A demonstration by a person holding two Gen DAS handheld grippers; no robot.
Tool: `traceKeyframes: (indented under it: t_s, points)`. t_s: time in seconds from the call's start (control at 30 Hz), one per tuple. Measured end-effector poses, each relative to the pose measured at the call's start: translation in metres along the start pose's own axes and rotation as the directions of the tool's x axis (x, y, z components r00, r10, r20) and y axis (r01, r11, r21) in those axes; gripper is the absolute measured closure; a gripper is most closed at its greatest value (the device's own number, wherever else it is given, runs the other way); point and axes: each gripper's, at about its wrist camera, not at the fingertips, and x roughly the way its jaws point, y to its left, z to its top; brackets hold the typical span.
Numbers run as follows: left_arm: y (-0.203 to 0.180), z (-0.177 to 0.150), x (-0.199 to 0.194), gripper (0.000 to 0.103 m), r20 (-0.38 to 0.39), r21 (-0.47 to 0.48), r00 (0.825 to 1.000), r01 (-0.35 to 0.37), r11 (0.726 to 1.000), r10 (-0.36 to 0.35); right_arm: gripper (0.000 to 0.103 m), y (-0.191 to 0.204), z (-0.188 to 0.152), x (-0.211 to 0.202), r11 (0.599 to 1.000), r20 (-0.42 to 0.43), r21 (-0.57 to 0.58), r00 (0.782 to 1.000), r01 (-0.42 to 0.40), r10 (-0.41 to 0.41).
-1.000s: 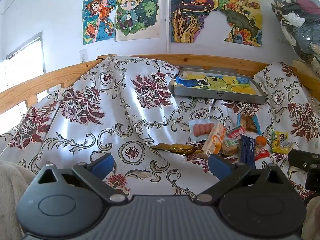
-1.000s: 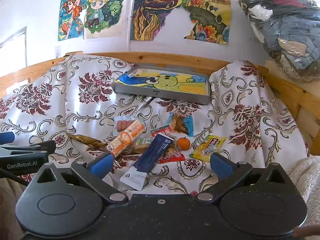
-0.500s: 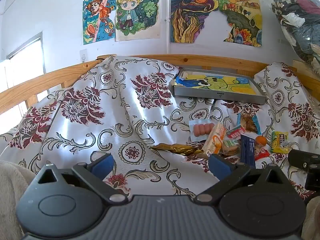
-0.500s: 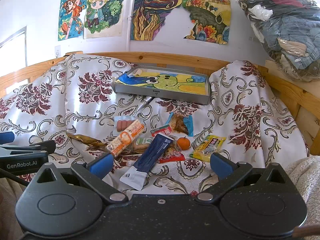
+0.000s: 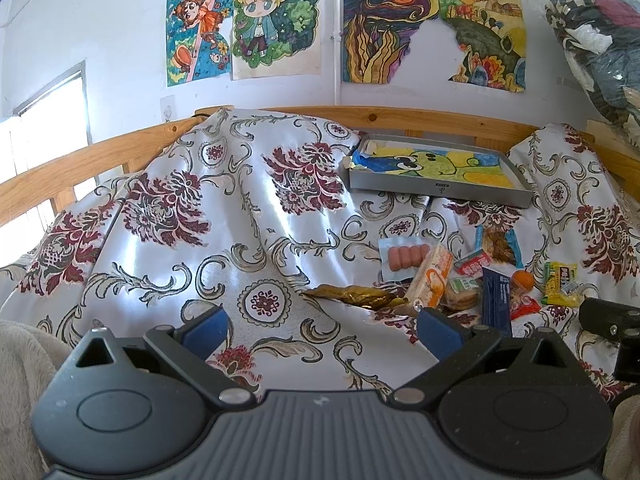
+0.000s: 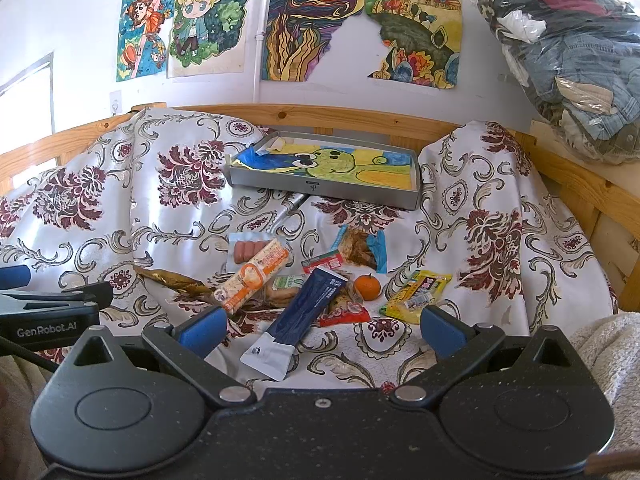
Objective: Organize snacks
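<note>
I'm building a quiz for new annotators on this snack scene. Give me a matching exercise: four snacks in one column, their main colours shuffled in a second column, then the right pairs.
Snacks:
1. Long flat pouch with a white end
2. Small round fruit
3. Rectangular candy packet at the right of the pile
4. Crinkled foil wrapper at the left of the pile

Colours:
A. Yellow
B. Gold-brown
C. Dark blue
D. Orange

Pairs: 1-C, 2-D, 3-A, 4-B
</note>
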Motion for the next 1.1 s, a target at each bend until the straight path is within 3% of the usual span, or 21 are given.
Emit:
traceKeyframes:
  t_s: [0.47, 0.87, 1.1]
  points:
    - [-0.001, 0.018, 0.025, 0.0, -0.051, 0.027, 0.999, 0.014, 1.0, -0.013, 0.001, -0.003, 0.018, 0.012, 1.0, -0.03, 0.023, 0.999, -0.017, 0.018]
    - [-0.006, 0.036, 0.062, 0.0, -0.097, 0.063, 0.995, 0.019, 0.998, -0.013, 0.001, 0.003, 0.035, 0.037, 0.99, -0.004, -0.137, 1.0, -0.019, 0.019]
    - [-0.014, 0.044, 0.089, 0.0, -0.132, 0.105, 0.991, 0.024, 0.994, -0.01, 0.001, -0.009, 0.043, 0.067, 0.989, -0.083, -0.136, 0.995, -0.06, 0.049]
